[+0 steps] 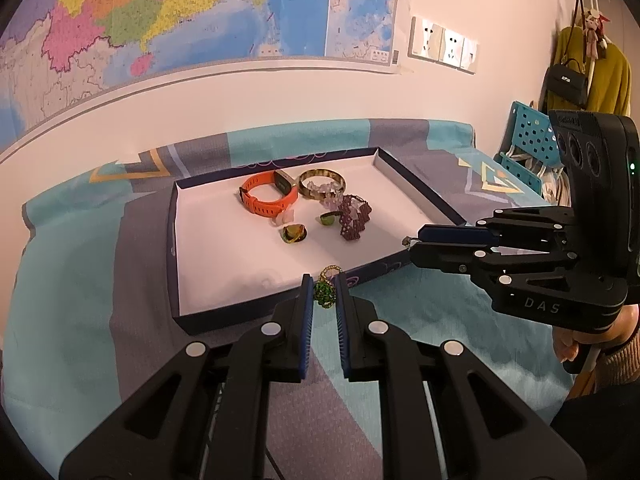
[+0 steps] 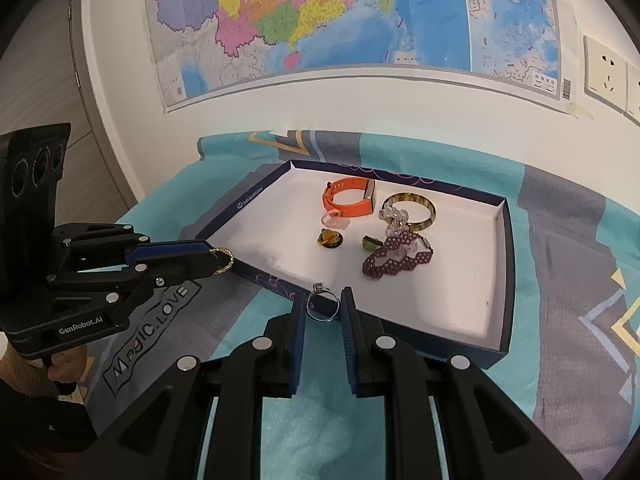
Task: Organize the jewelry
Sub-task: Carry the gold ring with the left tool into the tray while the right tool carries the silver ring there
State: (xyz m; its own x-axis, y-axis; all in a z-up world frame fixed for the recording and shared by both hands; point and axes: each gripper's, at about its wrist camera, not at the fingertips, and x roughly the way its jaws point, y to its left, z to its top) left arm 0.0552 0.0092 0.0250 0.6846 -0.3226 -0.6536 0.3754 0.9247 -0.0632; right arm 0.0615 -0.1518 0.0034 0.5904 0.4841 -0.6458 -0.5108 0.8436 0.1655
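A dark blue tray (image 1: 172,240) (image 2: 508,280) with a white floor lies on the patterned cloth. It holds an orange watch (image 1: 266,200) (image 2: 348,200), an amber bangle (image 1: 322,182) (image 2: 412,210), a purple beaded bracelet (image 1: 354,216) (image 2: 396,260) and a few small rings. My left gripper (image 1: 325,280) (image 2: 212,254) hovers at the tray's near edge, shut on a gold ring with green beads (image 1: 323,292) (image 2: 230,258). My right gripper (image 2: 323,298) (image 1: 412,242) sits over the tray's near rim, shut on a silver ring (image 2: 319,289) with a small stone.
A teal and grey cloth (image 1: 80,320) covers the surface up to a white wall with a map (image 2: 360,20) and sockets (image 1: 444,44). A blue perforated crate (image 1: 528,132), a hung yellow coat and a black bag stand at the right. A hand (image 1: 568,344) holds the right gripper's handle.
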